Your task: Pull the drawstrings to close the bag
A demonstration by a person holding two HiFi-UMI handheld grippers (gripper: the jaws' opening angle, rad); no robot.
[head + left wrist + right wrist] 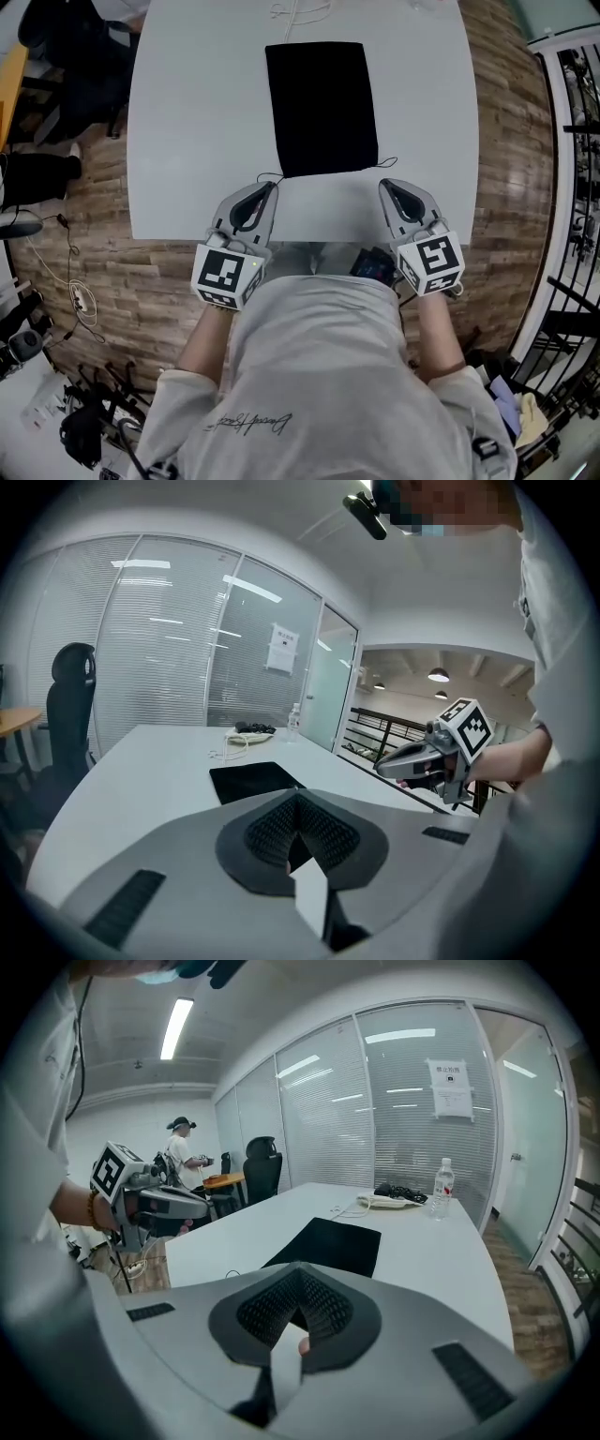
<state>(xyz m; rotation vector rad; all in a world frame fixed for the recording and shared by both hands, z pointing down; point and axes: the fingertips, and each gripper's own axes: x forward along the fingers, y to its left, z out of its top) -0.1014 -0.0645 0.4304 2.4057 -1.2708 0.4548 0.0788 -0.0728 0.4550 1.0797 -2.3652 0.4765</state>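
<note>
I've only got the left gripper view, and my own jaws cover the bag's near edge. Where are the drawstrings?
Observer: The head view shows a left drawstring loop at the black bag's near left corner and a right drawstring loop at its near right corner.
Operator: How close is my left gripper?
Observer: The left gripper has its tip right beside the left loop; I can't tell whether they touch.
Operator: And the other gripper?
Observer: In its own view the right gripper is shut, with nothing between its jaws.

Table [197,141] lies open beside the bag [322,108]; cables [302,11] beyond.
</note>
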